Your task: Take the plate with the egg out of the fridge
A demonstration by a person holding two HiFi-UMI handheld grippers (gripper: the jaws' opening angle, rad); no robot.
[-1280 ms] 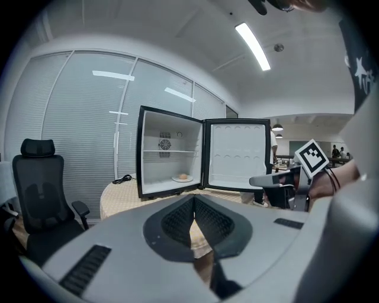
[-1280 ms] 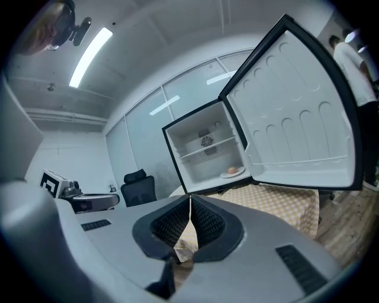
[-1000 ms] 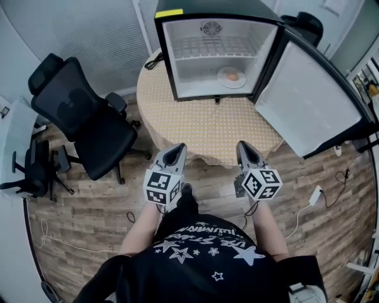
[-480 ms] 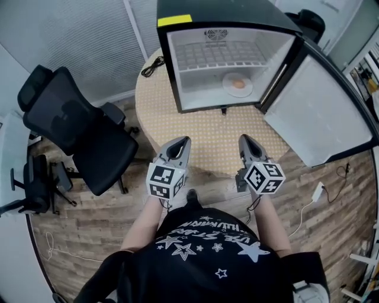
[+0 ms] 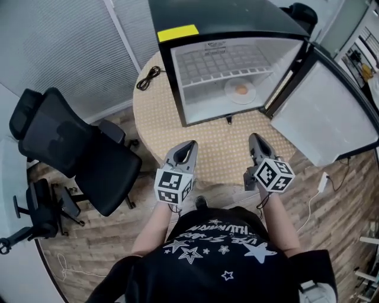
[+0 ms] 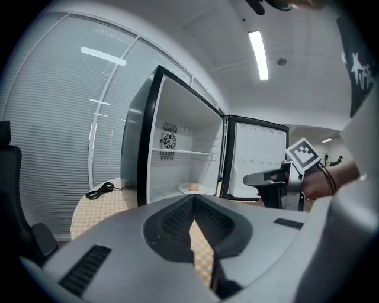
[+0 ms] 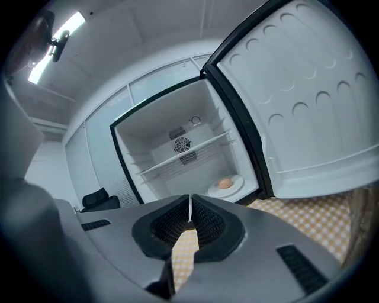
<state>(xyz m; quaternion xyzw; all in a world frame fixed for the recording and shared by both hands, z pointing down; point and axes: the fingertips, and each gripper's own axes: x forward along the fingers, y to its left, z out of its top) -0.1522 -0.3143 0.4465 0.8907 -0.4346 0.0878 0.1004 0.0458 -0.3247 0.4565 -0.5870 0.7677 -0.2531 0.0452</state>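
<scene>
1. I have both forearms stretched forward from the body at 6 o'clock in the head view; the left gripper and the right gripper sit side by side, well apart, each pointing toward 12 o'clock and tilted slightly downward over the near edge of the table.
2. In its own view the left gripper's jaws are pressed together with nothing between them; the right gripper's jaws are likewise together and empty.
3. The plate lies on the floor of the fridge, in the right half and below the wire shelf; the egg rests on the plate; I read it at about 12 o'clock from the right gripper, well apart from both tools.
4. The fridge stands on the round table, which has a pale checked cloth; its door is swung wide open toward 3 o'clock; a yellow label sits on the top front edge.
5. A black cable lies coiled on the table at 9 o'clock from the fridge; a black office chair stands at 9 o'clock from the grippers on the wood-plank floor; window blinds fill the 10 o'clock corner.
</scene>
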